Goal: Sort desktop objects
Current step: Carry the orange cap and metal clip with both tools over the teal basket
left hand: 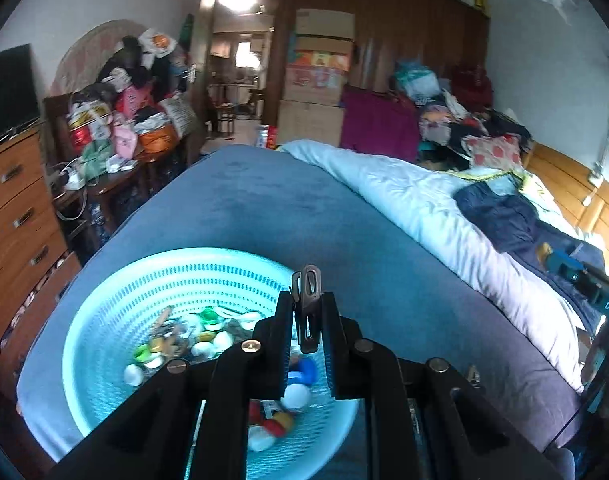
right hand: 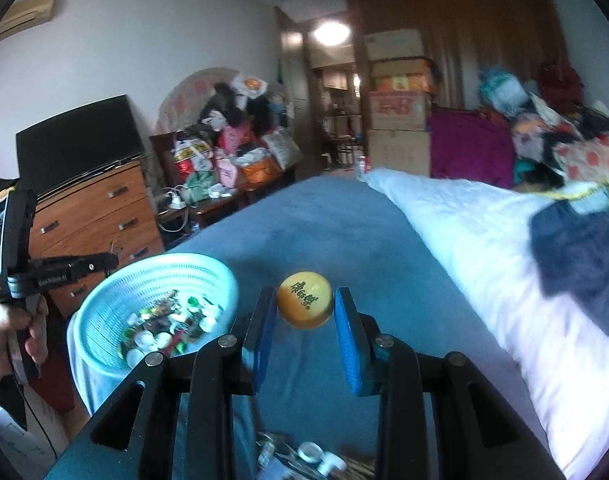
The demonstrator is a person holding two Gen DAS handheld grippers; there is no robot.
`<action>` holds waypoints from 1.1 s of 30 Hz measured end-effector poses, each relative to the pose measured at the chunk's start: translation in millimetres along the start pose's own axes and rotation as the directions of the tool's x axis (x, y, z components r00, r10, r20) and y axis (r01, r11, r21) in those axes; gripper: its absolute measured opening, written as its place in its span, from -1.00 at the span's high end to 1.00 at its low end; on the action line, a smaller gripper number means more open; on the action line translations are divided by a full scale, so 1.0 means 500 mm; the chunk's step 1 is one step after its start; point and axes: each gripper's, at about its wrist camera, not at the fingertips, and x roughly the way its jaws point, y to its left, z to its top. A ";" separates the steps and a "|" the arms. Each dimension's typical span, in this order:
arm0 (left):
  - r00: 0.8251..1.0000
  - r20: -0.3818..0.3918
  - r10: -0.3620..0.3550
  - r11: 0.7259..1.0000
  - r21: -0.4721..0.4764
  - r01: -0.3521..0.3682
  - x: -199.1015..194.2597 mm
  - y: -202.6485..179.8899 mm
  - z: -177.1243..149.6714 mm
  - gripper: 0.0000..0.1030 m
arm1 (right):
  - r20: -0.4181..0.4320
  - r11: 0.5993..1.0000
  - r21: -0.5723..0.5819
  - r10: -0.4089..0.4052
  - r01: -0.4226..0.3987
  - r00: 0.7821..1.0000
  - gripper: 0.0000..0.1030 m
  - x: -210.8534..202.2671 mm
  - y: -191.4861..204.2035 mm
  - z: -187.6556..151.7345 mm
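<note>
Your left gripper (left hand: 307,312), low at centre frame, pinches a dark metal clip (left hand: 307,308) tight above the pale blue perforated plastic basket (left hand: 104,320) at lower left, while your right gripper (right hand: 304,306), partly spread, clasps an orange printed ping-pong ball (right hand: 304,300) over the blue bedcover (right hand: 344,220).

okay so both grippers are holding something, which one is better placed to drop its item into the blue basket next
Left, probably. The left gripper, shut on a metal clip, is right over the basket. The right gripper holds the orange ball off to the basket's side.
</note>
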 end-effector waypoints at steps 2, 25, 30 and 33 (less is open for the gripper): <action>1.000 -0.008 0.022 1.000 -0.016 -0.022 0.001 0.039 0.000 0.72 | -0.005 1.000 -0.008 0.022 -0.022 1.000 0.43 0.021 0.025 0.020; 0.966 -0.257 0.036 0.996 -0.066 -0.055 0.081 0.261 0.060 0.72 | -0.253 0.952 0.001 0.296 -0.306 0.921 0.43 0.293 0.273 0.164; 0.955 -0.294 0.038 0.997 -0.055 -0.057 0.106 0.268 0.057 0.72 | -0.311 0.944 0.027 0.320 -0.328 0.895 0.43 0.342 0.298 0.168; 0.954 -0.298 0.031 0.997 -0.064 -0.053 0.117 0.268 0.055 0.72 | -0.319 0.943 0.019 0.322 -0.333 0.891 0.43 0.355 0.314 0.165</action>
